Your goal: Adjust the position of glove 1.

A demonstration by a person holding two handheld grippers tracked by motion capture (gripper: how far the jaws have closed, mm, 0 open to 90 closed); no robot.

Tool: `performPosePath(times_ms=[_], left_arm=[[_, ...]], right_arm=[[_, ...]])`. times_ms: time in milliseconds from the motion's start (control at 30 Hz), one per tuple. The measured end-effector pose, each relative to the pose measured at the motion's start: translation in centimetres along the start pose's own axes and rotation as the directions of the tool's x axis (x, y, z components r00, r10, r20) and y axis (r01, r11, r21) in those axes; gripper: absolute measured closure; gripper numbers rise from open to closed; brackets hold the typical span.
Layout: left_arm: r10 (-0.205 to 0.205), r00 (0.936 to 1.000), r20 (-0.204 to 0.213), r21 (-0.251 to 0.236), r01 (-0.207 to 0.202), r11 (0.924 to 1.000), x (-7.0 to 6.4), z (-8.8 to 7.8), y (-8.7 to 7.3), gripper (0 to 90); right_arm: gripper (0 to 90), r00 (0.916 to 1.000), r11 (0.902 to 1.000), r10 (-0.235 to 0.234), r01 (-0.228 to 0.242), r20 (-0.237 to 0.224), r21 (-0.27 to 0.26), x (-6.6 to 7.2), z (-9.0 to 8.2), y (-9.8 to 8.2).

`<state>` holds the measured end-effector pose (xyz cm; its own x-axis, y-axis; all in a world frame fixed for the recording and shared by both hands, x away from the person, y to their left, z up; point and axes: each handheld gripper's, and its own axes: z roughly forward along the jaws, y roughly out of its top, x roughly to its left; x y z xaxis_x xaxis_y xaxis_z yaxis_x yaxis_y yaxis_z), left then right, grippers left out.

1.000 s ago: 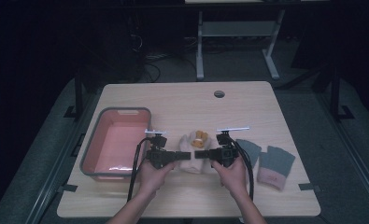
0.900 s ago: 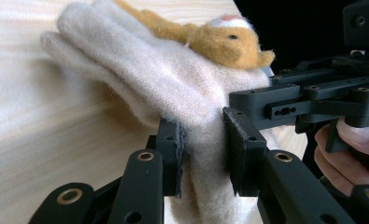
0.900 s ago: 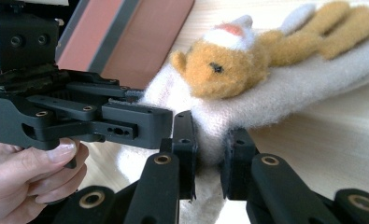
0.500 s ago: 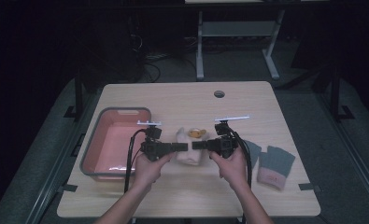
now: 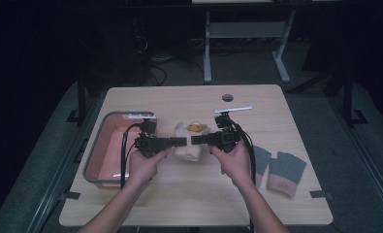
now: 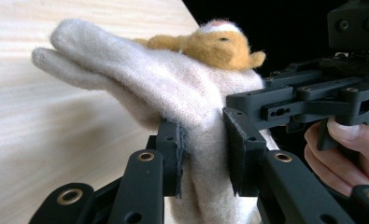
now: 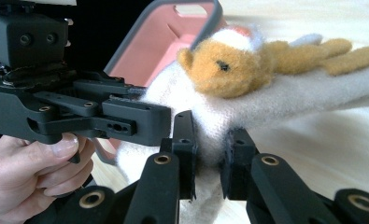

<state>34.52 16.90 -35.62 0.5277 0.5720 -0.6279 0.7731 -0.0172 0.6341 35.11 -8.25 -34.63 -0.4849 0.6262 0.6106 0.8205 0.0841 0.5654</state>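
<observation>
Wooden table (image 5: 189, 194), dark room: left hand-held gripper (image 5: 178, 142) and right hand-held gripper (image 5: 198, 140) each clamp opposite cuff edges of a cream mitten (image 5: 187, 145), raised beside the tray (image 5: 98, 150), likely to spread it open.

Mitten (image 5: 186, 145) between both tongs; tray (image 5: 98, 145) left, probably gloves (image 5: 279, 167) right.
</observation>
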Motion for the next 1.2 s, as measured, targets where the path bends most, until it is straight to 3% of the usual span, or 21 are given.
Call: performPosePath(times_ms=[333, 867, 1200], left_arm=[[0.016, 0.9997, -0.016, -0.028, -0.016, 0.9995, -0.3, -1.9, 2.3, 69.4], [0.017, 0.9989, -0.043, -0.058, -0.019, 0.9981, 0.6, -5.4, 3.9, 69.5], [0.004, 0.9978, -0.066, -0.090, -0.010, 0.9959, 1.4, -7.8, 4.4, 69.5]], right_arm=[[78.4, 0.9993, 0.9994, -0.032, 0.032, -0.020, -0.014, 1.4, 0.0, 2.6], [78.3, 0.9962, 0.9985, -0.054, 0.055, -0.069, 0.007, 3.7, 2.0, 5.5], [78.4, 0.9927, 0.9952, -0.092, 0.094, -0.078, 0.026, 5.6, 3.7, 7.1]])
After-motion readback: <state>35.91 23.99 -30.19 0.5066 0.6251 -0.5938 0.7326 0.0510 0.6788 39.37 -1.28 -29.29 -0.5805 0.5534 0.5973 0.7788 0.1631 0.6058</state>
